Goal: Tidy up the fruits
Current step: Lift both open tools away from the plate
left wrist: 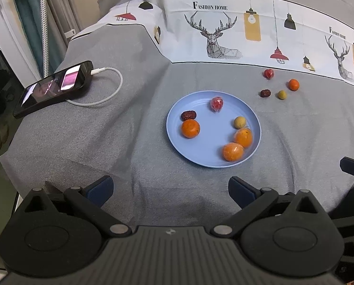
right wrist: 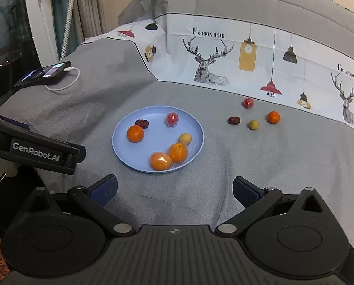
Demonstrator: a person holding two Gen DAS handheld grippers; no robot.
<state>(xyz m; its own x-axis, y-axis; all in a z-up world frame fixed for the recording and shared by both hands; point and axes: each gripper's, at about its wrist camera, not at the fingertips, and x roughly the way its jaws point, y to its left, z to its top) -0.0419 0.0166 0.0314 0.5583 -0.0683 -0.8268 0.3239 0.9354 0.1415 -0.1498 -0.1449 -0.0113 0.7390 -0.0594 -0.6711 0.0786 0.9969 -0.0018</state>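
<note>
A blue plate [left wrist: 200, 152] [right wrist: 124, 156] sits on the grey cloth and holds three oranges [left wrist: 190, 128], a dark date [left wrist: 188, 115], a wrapped red fruit [left wrist: 216, 103] and a yellowish fruit [left wrist: 240, 122]. To its right, loose on the cloth, lie a wrapped red fruit [left wrist: 268, 73] [right wrist: 248, 103], a date [left wrist: 265, 93] [right wrist: 234, 120], a yellowish fruit [left wrist: 282, 94] [right wrist: 254, 125] and a small orange [left wrist: 294, 84] [right wrist: 273, 117]. My left gripper [left wrist: 171, 188] is open and empty, short of the plate. My right gripper [right wrist: 175, 190] is open and empty, near the plate's front edge.
A phone [left wrist: 53, 87] [right wrist: 44, 73] on a white charging cable [left wrist: 110, 87] lies at the far left of the cloth. A printed deer-pattern sheet [left wrist: 224, 35] rises behind the fruits. The left gripper's body [right wrist: 34, 153] shows at the left of the right wrist view.
</note>
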